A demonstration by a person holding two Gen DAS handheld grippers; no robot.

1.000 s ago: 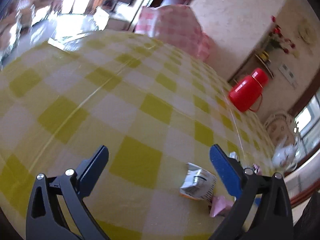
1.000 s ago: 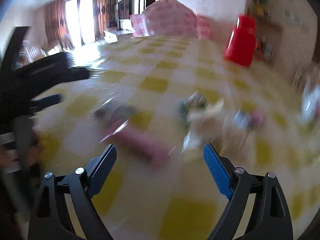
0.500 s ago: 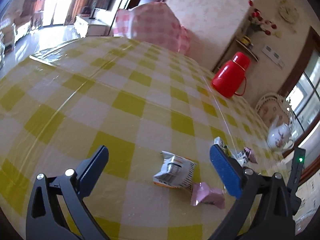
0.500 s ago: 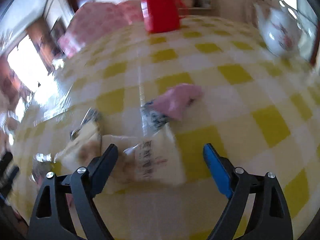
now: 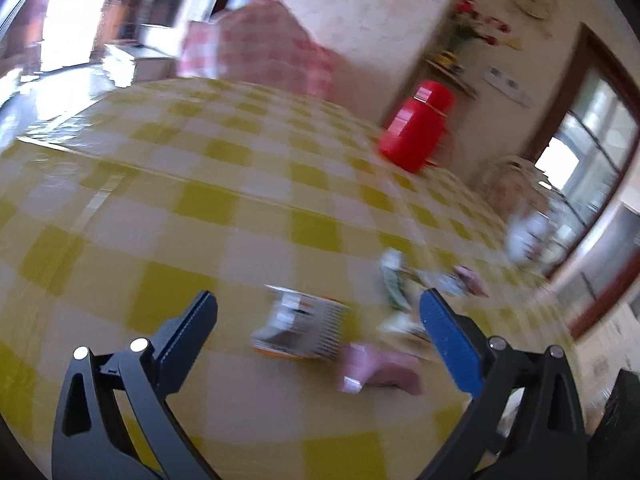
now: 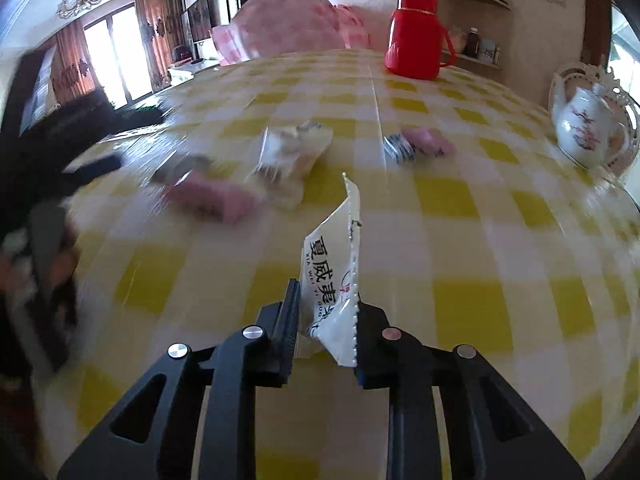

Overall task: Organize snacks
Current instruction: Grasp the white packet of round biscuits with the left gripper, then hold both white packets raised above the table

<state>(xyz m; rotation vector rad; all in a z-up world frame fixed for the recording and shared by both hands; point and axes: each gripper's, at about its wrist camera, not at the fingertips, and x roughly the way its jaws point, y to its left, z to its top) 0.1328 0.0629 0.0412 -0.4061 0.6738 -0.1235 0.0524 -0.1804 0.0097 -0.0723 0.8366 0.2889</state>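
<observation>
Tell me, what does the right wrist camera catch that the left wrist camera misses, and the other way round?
Only the right wrist view shows the right tool shut on a white snack packet, lifted edge-on, and the shelf of jars. Only the left wrist view shows the left tool open and empty over an orange-edged packet, plus red flowers on the wall. Both show the yellow checked table, red flask, white teapot and pink snacks.

Blurred snack packets [image 5: 300,330] between spread jaws

Surface: table [image 6: 460,200] under yellow-and-white checked cloth
On it: pink packets [image 6: 212,200], white packets [image 6: 292,148], red flask [image 6: 416,34], white teapot [image 6: 586,128]
</observation>
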